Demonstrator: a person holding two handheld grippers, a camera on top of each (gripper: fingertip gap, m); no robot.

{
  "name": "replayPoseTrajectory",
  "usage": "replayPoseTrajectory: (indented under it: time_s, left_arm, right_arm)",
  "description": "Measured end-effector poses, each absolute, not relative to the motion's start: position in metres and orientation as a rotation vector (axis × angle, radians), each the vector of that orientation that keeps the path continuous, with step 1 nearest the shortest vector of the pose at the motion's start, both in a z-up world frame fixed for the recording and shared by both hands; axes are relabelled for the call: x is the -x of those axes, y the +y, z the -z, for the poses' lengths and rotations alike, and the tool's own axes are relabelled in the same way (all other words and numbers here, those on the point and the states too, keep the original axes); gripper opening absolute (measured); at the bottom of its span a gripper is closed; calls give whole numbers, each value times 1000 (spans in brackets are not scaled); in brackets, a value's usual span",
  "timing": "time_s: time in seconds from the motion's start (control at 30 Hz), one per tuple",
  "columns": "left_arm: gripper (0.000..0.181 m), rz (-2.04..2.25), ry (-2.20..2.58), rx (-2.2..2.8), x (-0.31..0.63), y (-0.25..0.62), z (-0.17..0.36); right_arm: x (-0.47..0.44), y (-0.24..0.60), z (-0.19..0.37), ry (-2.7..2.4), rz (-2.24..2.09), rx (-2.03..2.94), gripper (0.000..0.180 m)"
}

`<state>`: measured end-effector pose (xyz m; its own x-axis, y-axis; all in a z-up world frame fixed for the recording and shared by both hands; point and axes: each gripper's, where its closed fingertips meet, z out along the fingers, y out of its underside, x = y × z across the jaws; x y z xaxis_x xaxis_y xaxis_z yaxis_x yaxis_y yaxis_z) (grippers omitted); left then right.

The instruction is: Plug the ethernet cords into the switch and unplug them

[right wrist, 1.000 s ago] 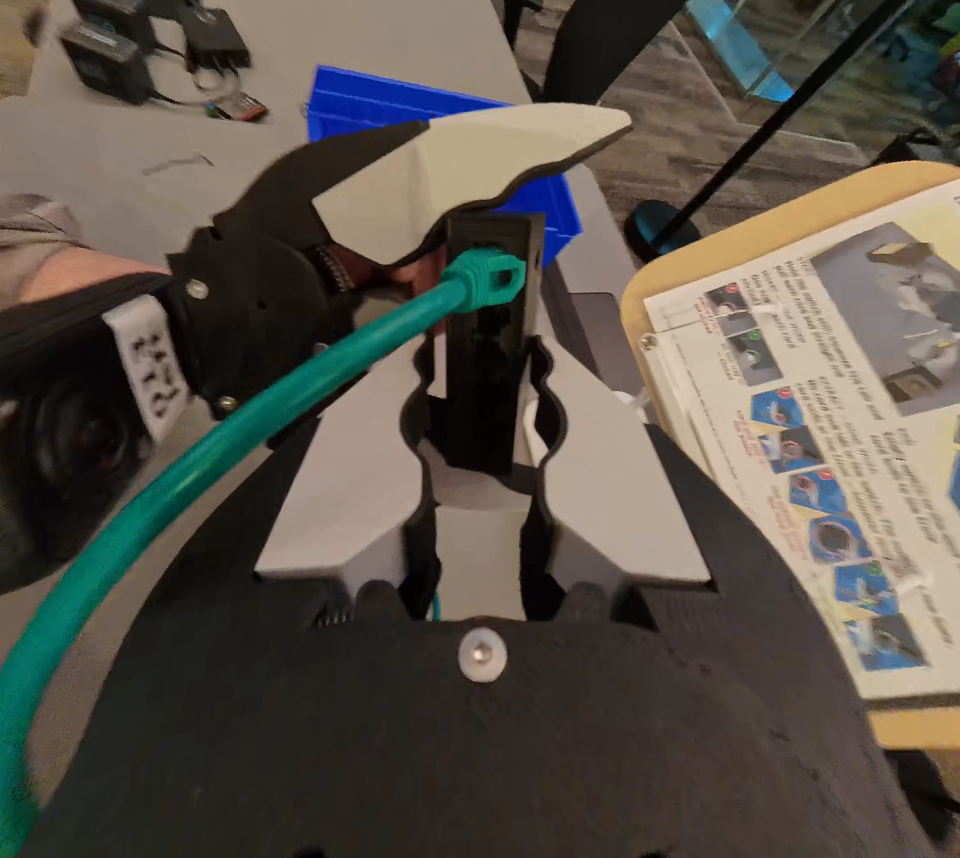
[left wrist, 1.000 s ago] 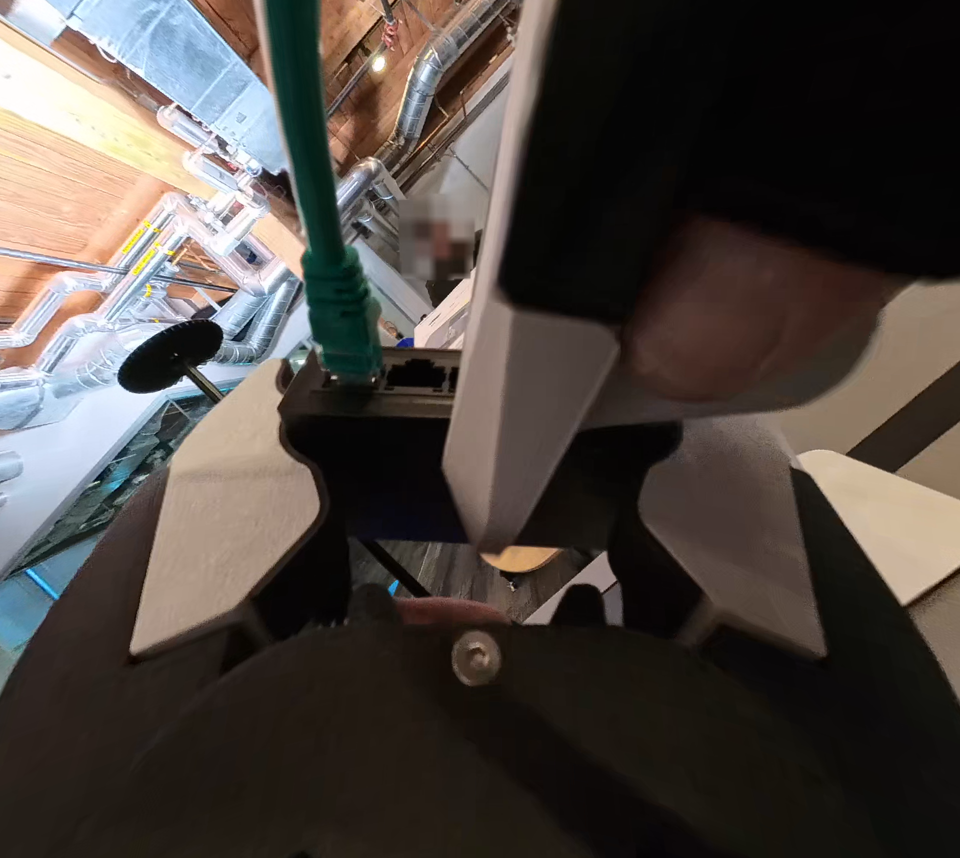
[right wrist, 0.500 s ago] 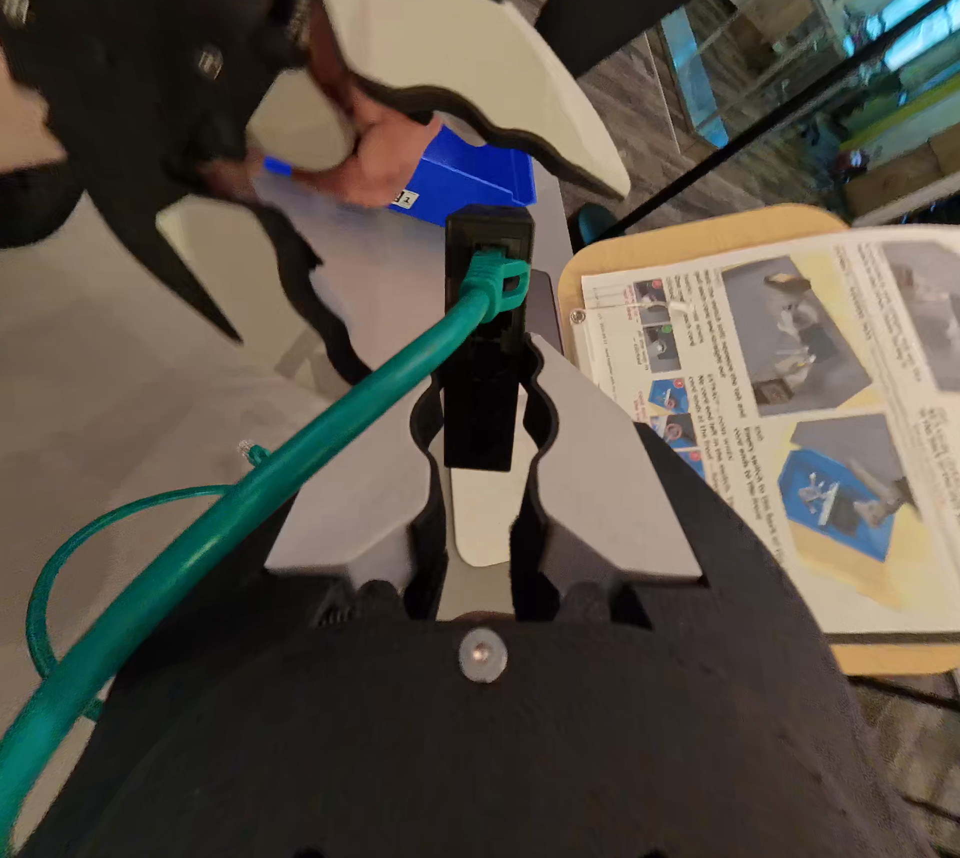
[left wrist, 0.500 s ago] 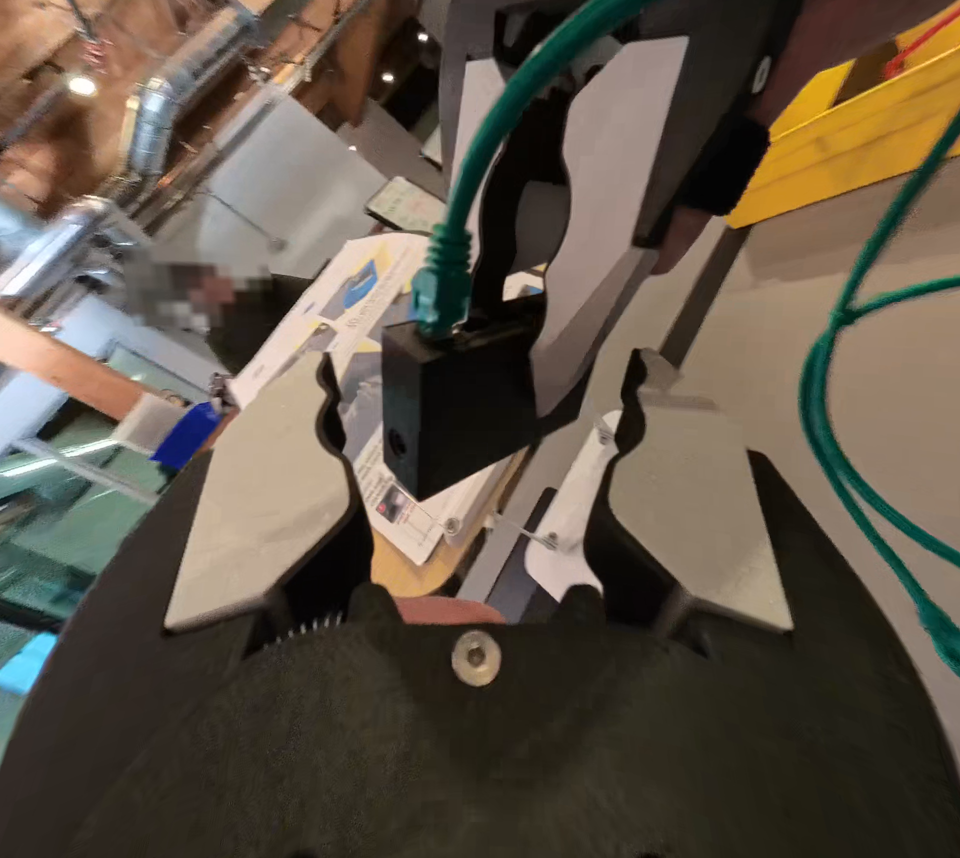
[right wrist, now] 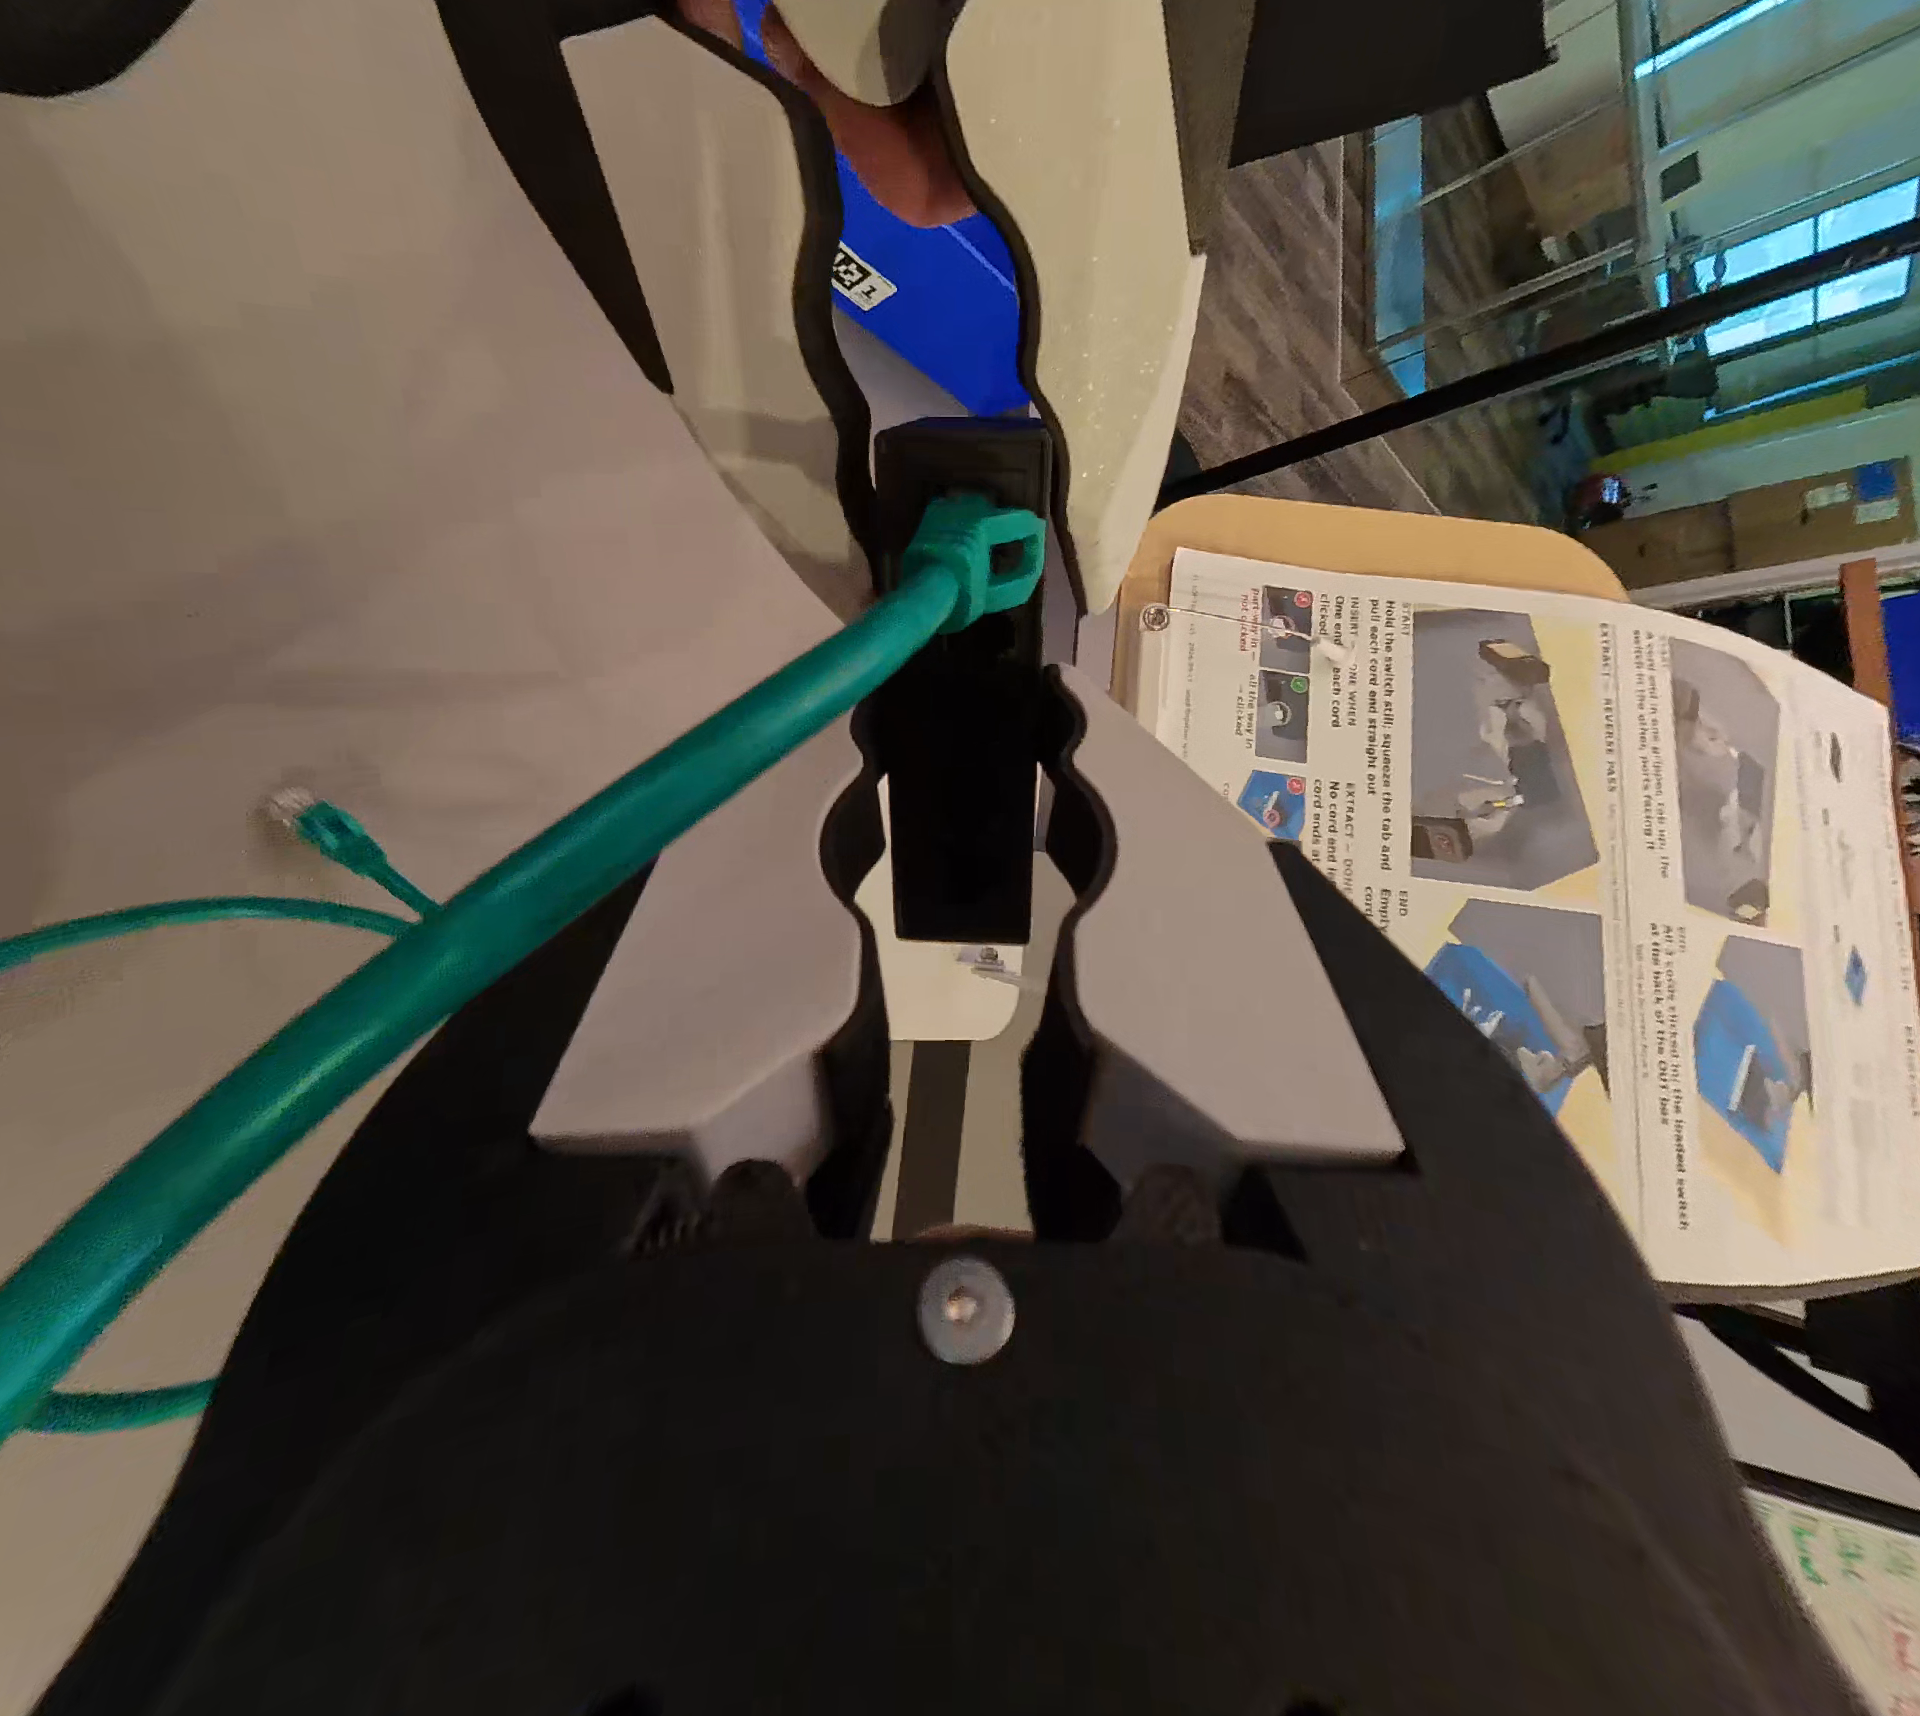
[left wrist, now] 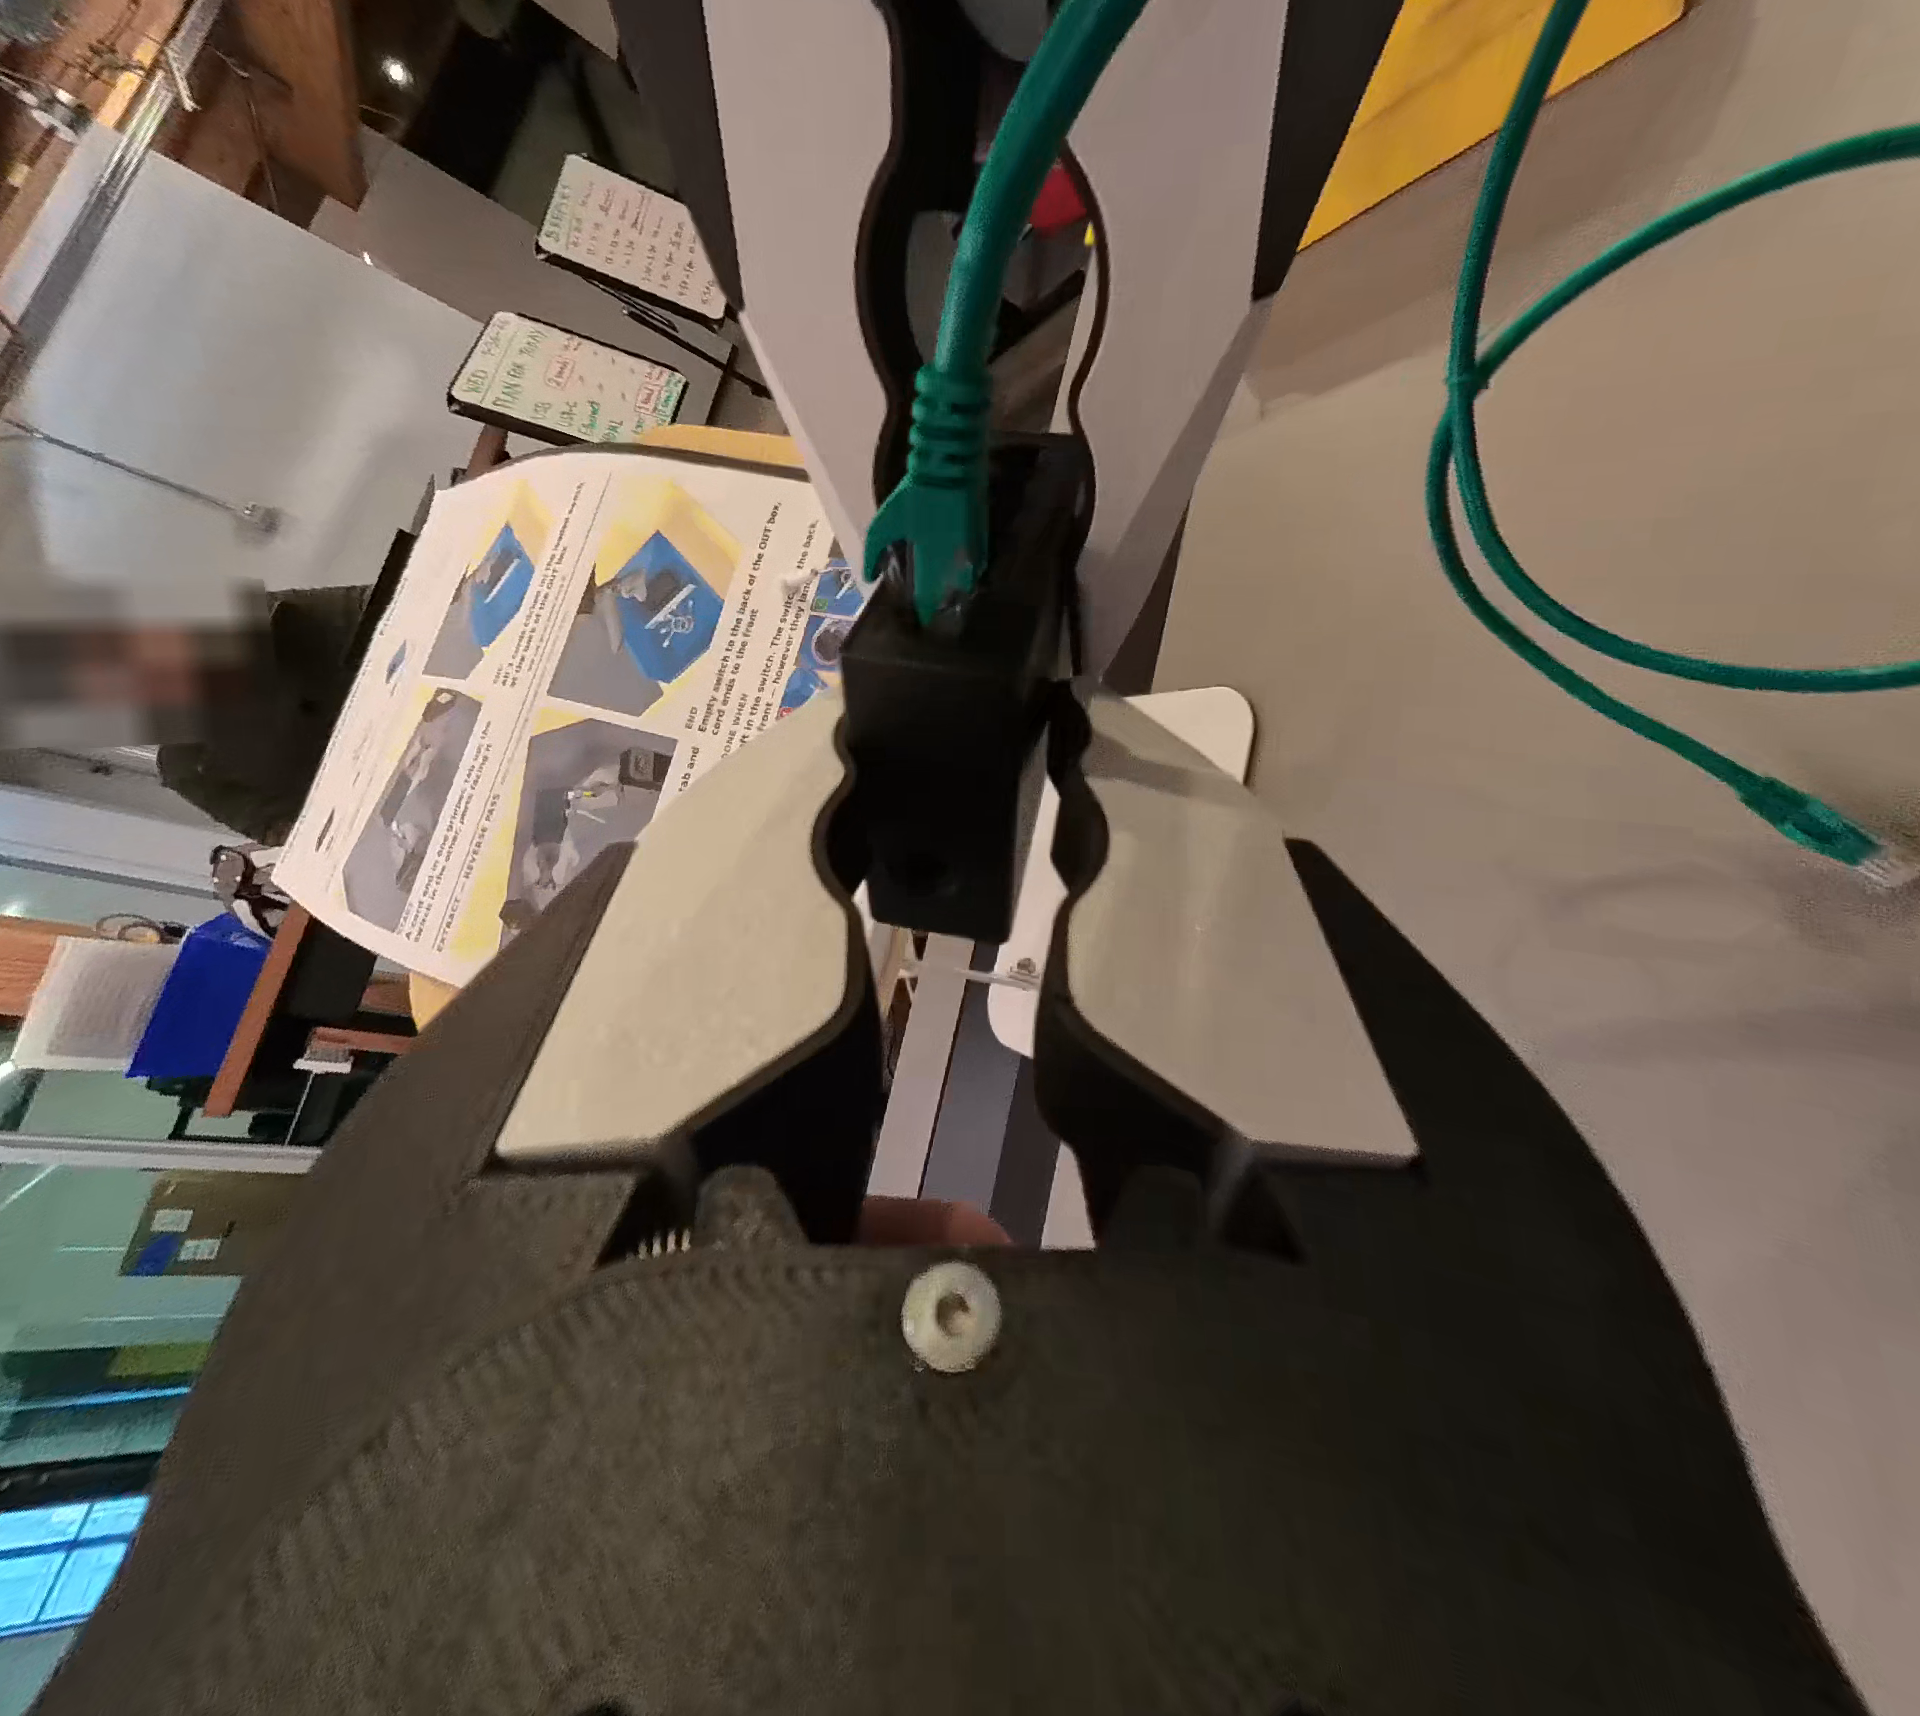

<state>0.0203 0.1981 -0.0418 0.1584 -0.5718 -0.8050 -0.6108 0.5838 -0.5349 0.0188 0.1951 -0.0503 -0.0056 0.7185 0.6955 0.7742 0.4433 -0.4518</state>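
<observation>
The black switch [right wrist: 961, 731] is held off the grey table [right wrist: 312, 419], caught between both pairs of fingers, which meet it from opposite ends. In the right wrist view the right gripper [right wrist: 961, 793] has its fingers clamped on the near half of the switch, one finger against each long side. The left gripper [right wrist: 956, 461] reaches in from the far side, its fingers closed around the switch's far end. In the left wrist view the left gripper [left wrist: 951, 793] pinches the switch [left wrist: 940, 731] between its scalloped inner edges. One green ethernet cord [right wrist: 582, 825] is plugged into the port nearest the far end, just beside the left fingers. A second green cord [left wrist: 1475, 523] lies loose on the table, its plug [left wrist: 1808, 830] free.
</observation>
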Motion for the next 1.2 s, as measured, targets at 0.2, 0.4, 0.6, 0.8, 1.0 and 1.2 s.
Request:
replayPoseTrajectory:
  time_s: [0.2,0.4,0.6,0.8,1.0,1.2]
  left_arm:
    - [28,-153,1457,1019,-26,208,35]
    - [27,-257,1335,1030,-28,232,26]
    - [28,-432,1179,1031,-28,262,21]
    - [28,-617,1135,956,-40,272,22]
    - [27,-699,1179,865,-64,262,26]
    - [28,-699,1207,837,-70,256,31]
  right_arm:
    - [-31,208,45,-1674,129,1324,36]
    - [-70,236,45,-1460,111,1522,52]
    - [-132,256,20,-1106,-20,1699,60]
    - [-108,223,-8,-1042,-322,1703,122]
    - [-81,247,36,-1123,-345,1911,116]
    - [-68,250,45,-1131,-473,1912,102]
